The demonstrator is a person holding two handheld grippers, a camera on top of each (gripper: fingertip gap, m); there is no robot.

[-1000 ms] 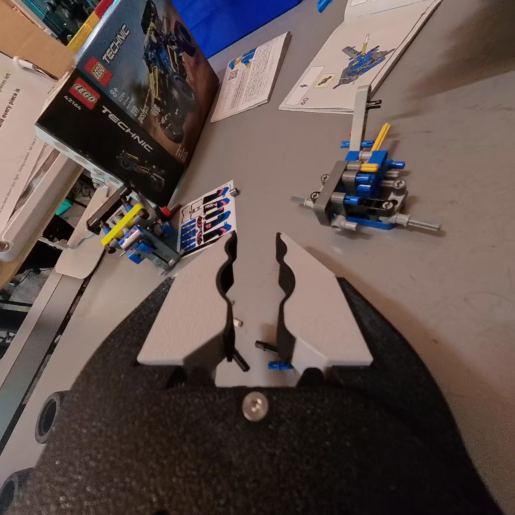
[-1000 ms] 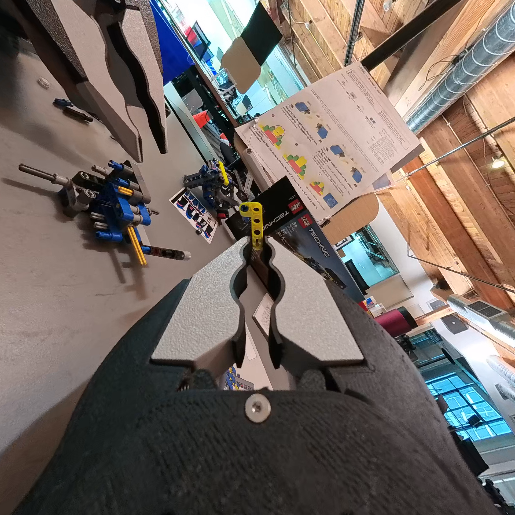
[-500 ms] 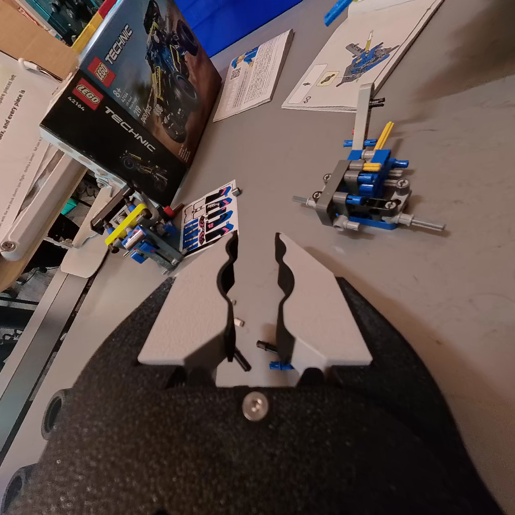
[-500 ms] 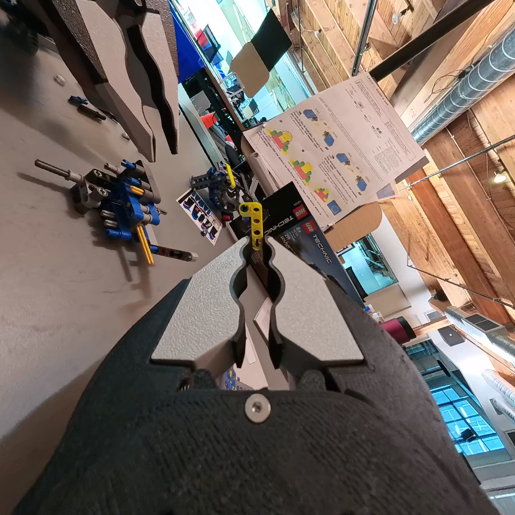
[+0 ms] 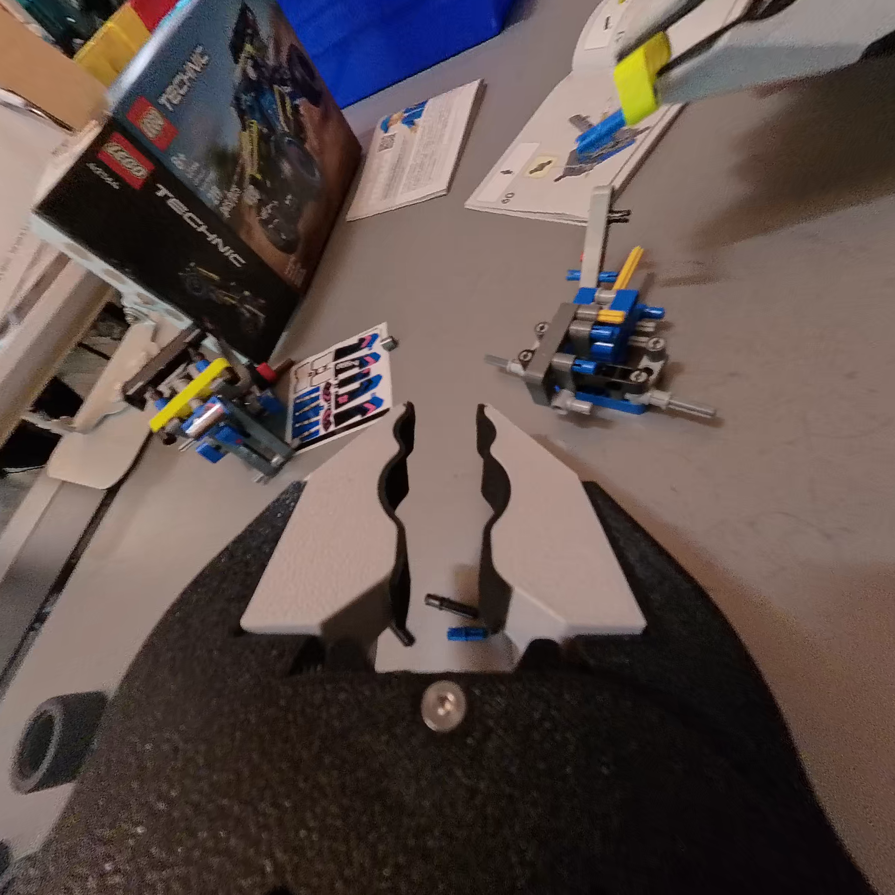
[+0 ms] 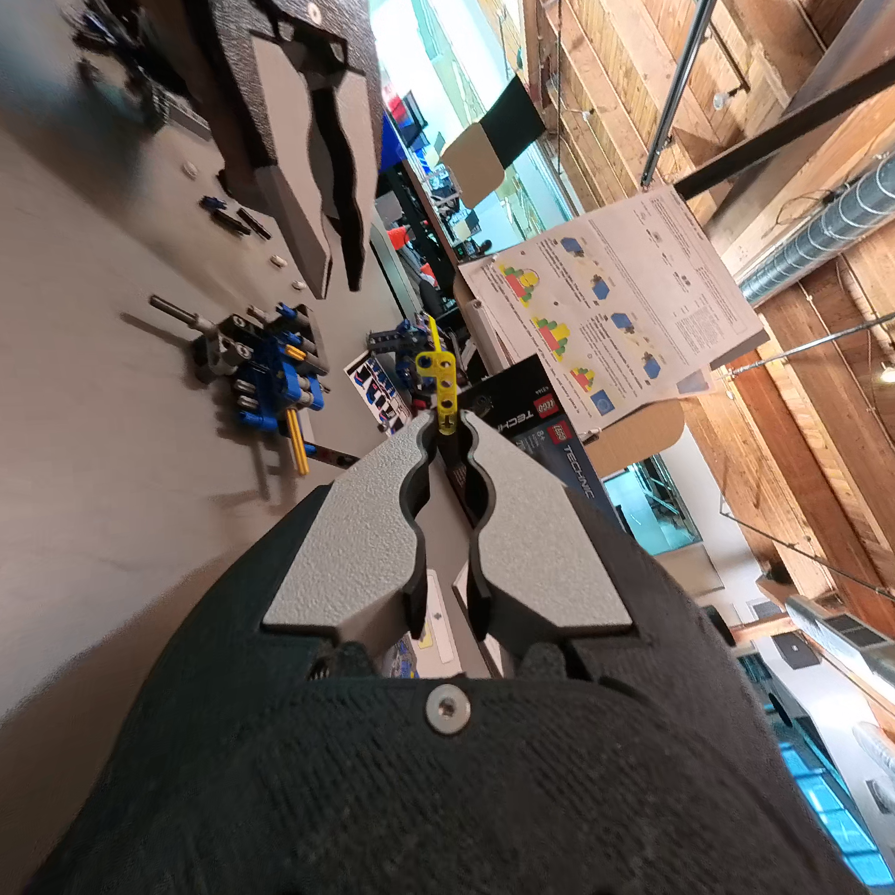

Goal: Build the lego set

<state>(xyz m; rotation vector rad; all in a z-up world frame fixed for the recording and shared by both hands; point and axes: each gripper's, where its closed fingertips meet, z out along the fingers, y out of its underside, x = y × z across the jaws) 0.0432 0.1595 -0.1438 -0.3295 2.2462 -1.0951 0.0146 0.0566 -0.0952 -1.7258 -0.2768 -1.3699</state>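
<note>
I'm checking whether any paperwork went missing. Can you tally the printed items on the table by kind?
Instruction booklets: 2 (open one, closed one)
Sticker sheet: 1
Set box: 1
Total: 4

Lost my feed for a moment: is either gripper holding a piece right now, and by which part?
The right gripper pinches a yellow L-shaped beam by the end of its long arm, bent end sticking out. The left gripper is open and holds nothing.
</note>
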